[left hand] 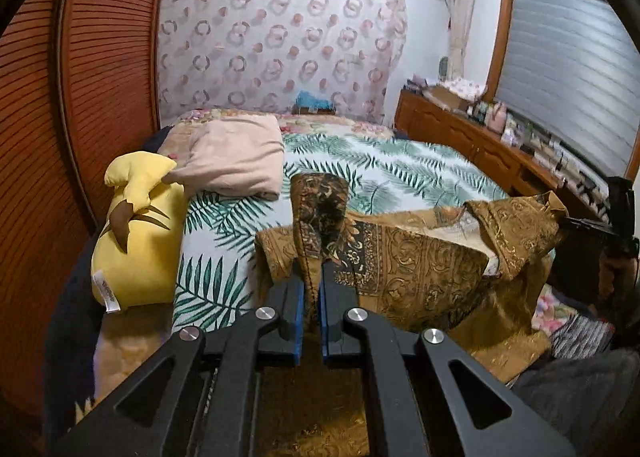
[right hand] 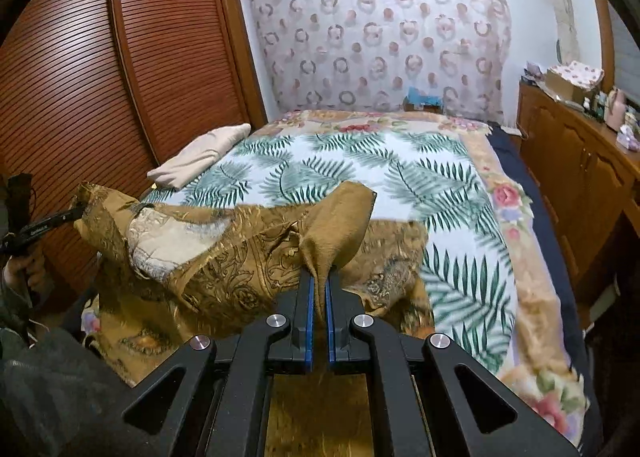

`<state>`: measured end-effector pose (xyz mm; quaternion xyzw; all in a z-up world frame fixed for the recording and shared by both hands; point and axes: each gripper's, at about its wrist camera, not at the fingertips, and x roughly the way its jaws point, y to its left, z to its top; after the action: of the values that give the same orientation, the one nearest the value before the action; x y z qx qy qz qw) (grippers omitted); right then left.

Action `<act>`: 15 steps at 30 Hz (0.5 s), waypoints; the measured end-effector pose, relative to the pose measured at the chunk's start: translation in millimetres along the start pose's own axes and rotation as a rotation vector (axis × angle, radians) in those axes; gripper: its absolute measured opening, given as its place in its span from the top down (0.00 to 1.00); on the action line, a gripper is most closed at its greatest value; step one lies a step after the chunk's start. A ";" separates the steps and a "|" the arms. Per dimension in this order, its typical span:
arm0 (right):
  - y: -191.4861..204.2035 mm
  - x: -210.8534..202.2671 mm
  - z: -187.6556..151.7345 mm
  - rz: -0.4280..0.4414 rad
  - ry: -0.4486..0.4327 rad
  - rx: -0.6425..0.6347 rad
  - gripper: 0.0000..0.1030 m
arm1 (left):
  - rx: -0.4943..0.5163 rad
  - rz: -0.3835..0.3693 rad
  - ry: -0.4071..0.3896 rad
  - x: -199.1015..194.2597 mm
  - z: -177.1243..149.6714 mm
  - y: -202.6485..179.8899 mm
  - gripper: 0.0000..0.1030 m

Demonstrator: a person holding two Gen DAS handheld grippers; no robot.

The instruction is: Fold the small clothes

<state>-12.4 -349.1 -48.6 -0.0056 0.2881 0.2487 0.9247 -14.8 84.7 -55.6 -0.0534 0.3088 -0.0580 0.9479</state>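
Brown patterned garment (left hand: 420, 261) (bunched) in both claws

Garment's (left hand: 420, 257) lower part behind tongs

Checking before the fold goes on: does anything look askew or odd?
The brown-gold patterned garment hangs crumpled between the left gripper and right gripper, pale inner lining turned outward. Nothing looks torn or spilled.

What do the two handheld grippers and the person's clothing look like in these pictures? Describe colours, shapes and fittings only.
The left gripper and right gripper match: black angular linkage arms with triangular cut-outs, round silver pivot bolts, and flat blue pads lining the fingers. The person wears a dark grey sleeve.
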 end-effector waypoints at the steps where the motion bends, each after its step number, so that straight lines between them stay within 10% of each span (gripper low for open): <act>1: -1.5 1.8 -2.9 -0.005 0.013 0.005 0.96 | 0.009 0.009 0.009 1.5 -3.0 -1.0 0.94; 11: -8.9 10.7 -19.4 -0.039 0.107 0.052 0.96 | 0.014 -0.009 0.014 -5.8 -11.3 0.1 0.93; 15: -5.5 2.0 -12.5 -0.044 0.100 0.042 0.96 | 0.030 0.003 -0.035 -16.7 -3.0 -2.8 0.75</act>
<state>-15.1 -354.8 -60.8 -0.0048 0.3389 0.2217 0.9143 -30.2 84.1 -47.9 -0.0395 0.2915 -0.0605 0.9538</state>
